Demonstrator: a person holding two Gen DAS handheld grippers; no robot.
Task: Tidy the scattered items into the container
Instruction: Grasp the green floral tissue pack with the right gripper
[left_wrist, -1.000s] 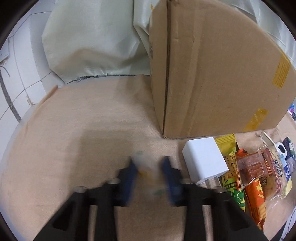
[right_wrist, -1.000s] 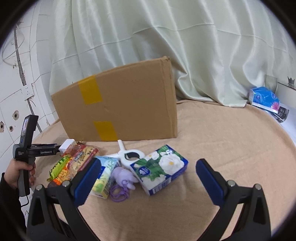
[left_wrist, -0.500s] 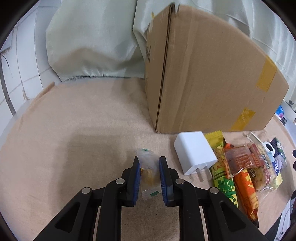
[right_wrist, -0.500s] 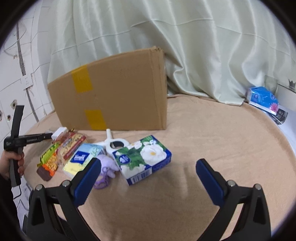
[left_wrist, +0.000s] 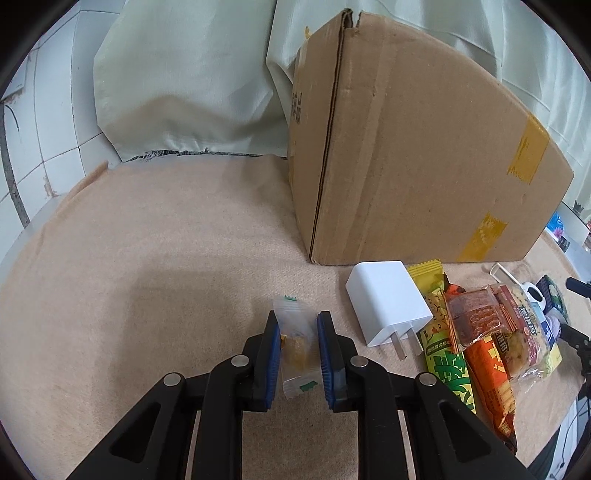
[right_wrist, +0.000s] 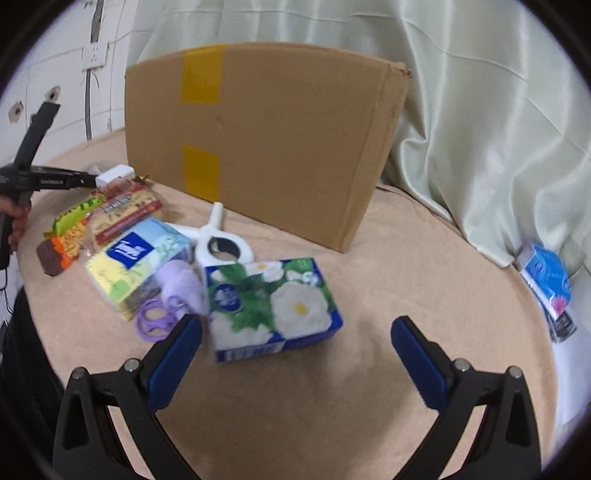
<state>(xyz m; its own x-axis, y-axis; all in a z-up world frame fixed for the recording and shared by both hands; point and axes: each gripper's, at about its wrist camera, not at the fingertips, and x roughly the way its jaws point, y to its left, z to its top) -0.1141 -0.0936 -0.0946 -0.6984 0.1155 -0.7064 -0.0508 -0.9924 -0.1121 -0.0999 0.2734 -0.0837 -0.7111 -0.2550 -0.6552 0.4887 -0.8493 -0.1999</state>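
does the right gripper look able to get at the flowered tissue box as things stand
Probably yes. The right gripper is open with nothing held, and the flowered tissue box lies just ahead of it on the tan cloth. Its top and right side are clear; only the purple keyring toy crowds its left edge.

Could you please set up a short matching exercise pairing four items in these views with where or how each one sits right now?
Items:
1. small clear snack packet
2. white charger
3. floral tissue box
4. blue tissue pack

Places or states:
A. lying by the curtain, apart from the pile
B. pinched in the left claw
C. ahead of the open right claw
D. beside the near corner of the cardboard box

Pairs: 1-B, 2-D, 3-C, 4-A
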